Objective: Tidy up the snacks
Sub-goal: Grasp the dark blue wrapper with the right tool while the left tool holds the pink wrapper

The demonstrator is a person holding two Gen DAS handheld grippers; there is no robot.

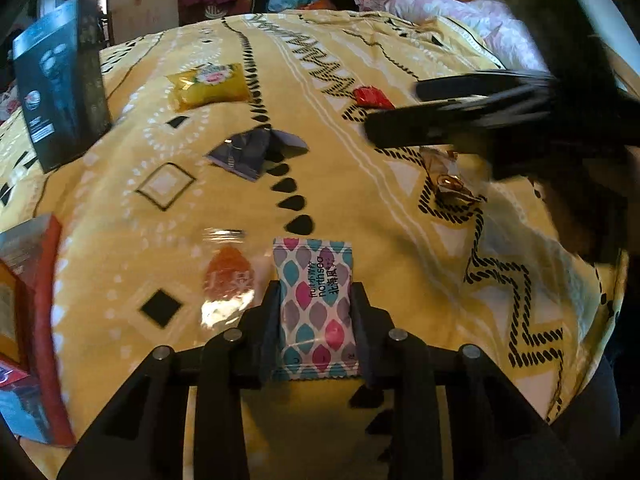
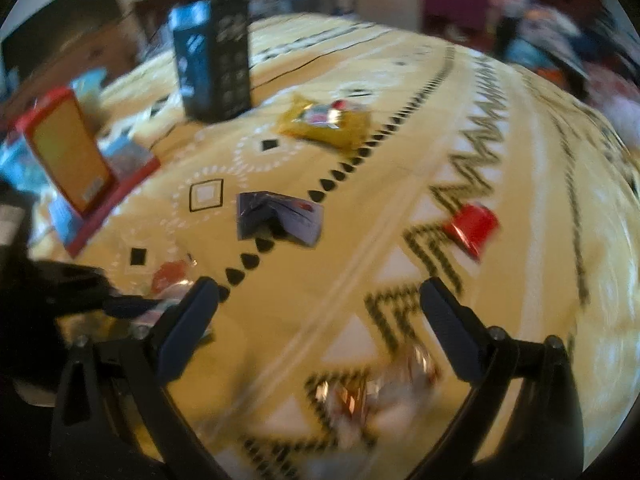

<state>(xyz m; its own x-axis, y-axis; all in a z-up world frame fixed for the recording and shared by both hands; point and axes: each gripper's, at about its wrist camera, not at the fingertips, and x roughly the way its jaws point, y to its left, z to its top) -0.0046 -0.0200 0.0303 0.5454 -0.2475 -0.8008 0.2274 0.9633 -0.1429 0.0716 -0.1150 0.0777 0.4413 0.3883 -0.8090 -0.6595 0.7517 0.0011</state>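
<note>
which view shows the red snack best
The right wrist view: the red snack lies unobstructed on the bedspread ahead of the open right gripper, though slightly blurred. In the left wrist view it is smaller, farther off, and its near edge is hidden behind the right gripper's fingers.

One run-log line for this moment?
left gripper: shut on patterned sachet | right gripper: open, empty, above bedspread | red packet: untouched
</note>
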